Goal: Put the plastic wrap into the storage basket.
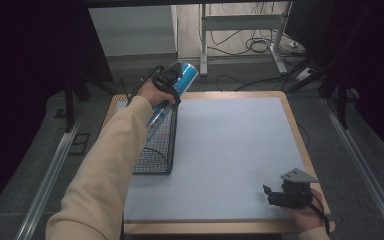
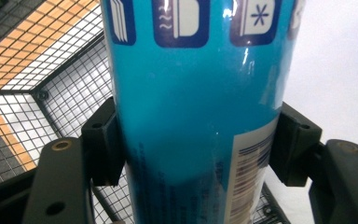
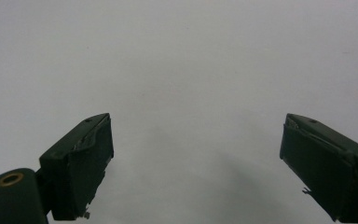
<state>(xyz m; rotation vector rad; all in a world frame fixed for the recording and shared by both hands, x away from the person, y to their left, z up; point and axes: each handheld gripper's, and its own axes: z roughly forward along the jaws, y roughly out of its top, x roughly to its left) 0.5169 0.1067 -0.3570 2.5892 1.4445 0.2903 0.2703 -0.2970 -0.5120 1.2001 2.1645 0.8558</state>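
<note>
Evidently the work in hand is getting the blue can (image 1: 182, 78) into the wire basket (image 1: 156, 150), which stands at the left edge of the worktop (image 1: 230, 150). The left claw (image 1: 167, 87) is clenched on the can; in the left gripper view its two black pads press on opposite sides of the blue cylinder (image 2: 196, 112), with the mesh floor and walls of the basket (image 2: 51, 93) showing below and to the side. From the high view the can is held tilted over the far end of the basket, one end raised toward the back of the room and the other angled down toward the mesh (whether it touches the wire yet I cannot tell). Gripping across the round body rather than at an end looks sensible: the pads get two flat contacts on a slippery surface, and the long axis can be steered into the narrow basket.

The right claw (image 1: 280, 196) rests near the front right corner of the worktop, well apart from the basket, its jaws spread wide with nothing between them, over the bare grey mat (image 3: 191, 70). My guess is that it is parked there to keep out of the way
</note>
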